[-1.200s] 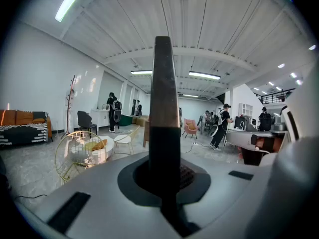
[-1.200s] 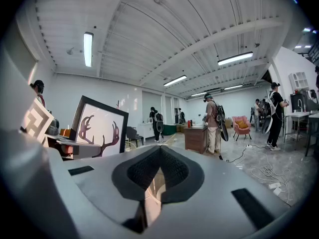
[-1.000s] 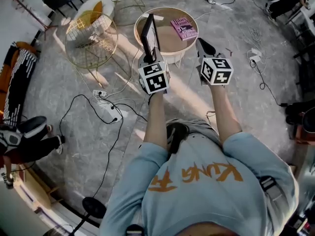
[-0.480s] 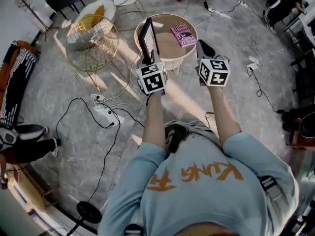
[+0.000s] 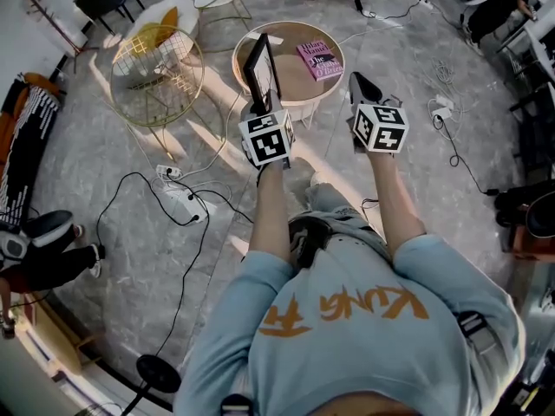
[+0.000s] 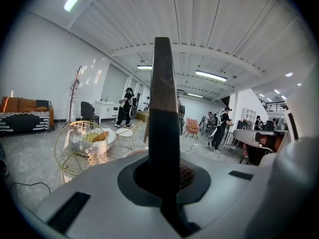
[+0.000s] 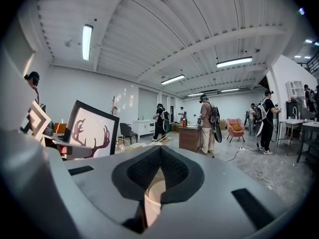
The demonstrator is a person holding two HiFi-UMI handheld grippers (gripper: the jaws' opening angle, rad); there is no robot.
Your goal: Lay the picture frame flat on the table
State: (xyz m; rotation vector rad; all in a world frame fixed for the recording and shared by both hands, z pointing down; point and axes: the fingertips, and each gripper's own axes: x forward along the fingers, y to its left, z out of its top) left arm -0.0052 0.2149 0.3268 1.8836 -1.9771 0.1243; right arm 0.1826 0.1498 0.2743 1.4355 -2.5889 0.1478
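Observation:
The picture frame (image 5: 259,66), black-edged with an antler print, stands upright and edge-on over the near left rim of the round wooden table (image 5: 295,85). My left gripper (image 5: 261,105) is shut on its lower edge. In the left gripper view the frame's edge (image 6: 163,113) rises as a dark bar from between the pads of the left gripper (image 6: 167,183). My right gripper (image 5: 359,84) hangs to the right of the table, shut and empty. In the right gripper view, the right gripper (image 7: 159,151) has its tips together, and the frame's face (image 7: 92,128) shows at the left.
A pink book (image 5: 318,59) lies on the table's far side. A gold wire chair (image 5: 156,72) stands left of the table. Cables and a power strip (image 5: 178,193) trail across the marble floor at left. Several people stand farther off in the room.
Both grippers hold nearly the same pose, the frame still upright. The person's leg has stepped forward under the arms, and the view has shifted slightly.

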